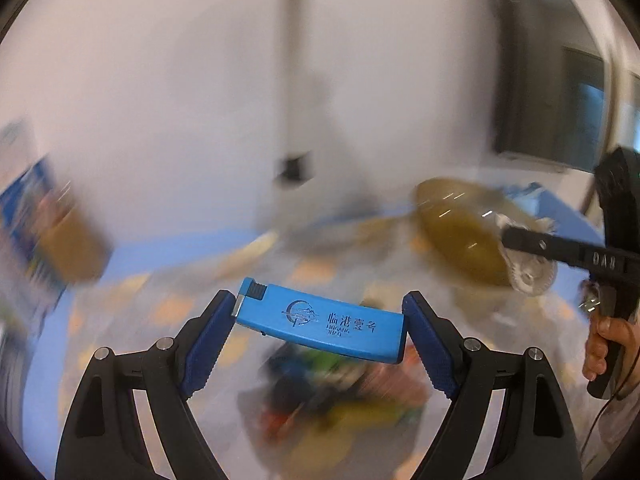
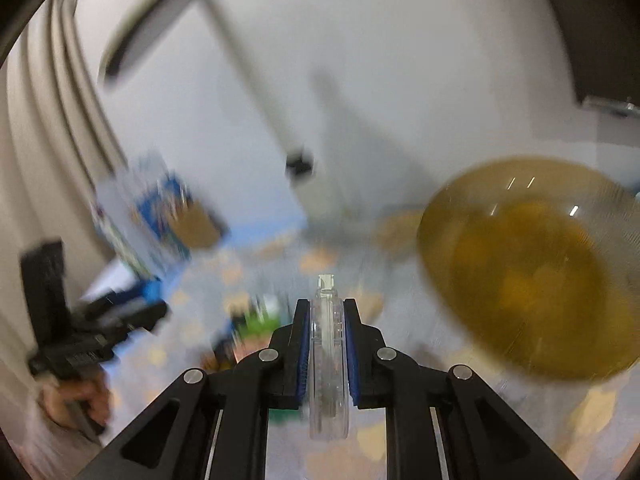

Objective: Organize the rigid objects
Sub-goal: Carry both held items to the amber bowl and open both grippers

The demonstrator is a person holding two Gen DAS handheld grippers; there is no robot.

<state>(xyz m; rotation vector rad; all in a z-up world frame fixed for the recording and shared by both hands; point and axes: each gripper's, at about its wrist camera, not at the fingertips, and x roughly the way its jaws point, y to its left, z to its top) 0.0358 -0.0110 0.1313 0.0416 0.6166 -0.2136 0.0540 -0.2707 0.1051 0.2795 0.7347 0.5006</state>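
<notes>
Now | left gripper [image 1: 320,320] pinching blue lighter [image 1: 320,322] endwise, long axis crosswise | right gripper [image 2: 327,328] clamping clear lighter [image 2: 329,356], pointing forward | amber bowl [image 2: 532,268] lying right, nearer right hand

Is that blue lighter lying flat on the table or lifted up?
Lifted. The blue lighter hangs crosswise between the left tool's pads, gripped end to end, with the blurred table below.

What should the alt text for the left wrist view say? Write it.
The left gripper clamps a blue lighter lengthwise above a blurred table. At right, the right gripper holds a clear plastic piece near an amber bowl.
</notes>
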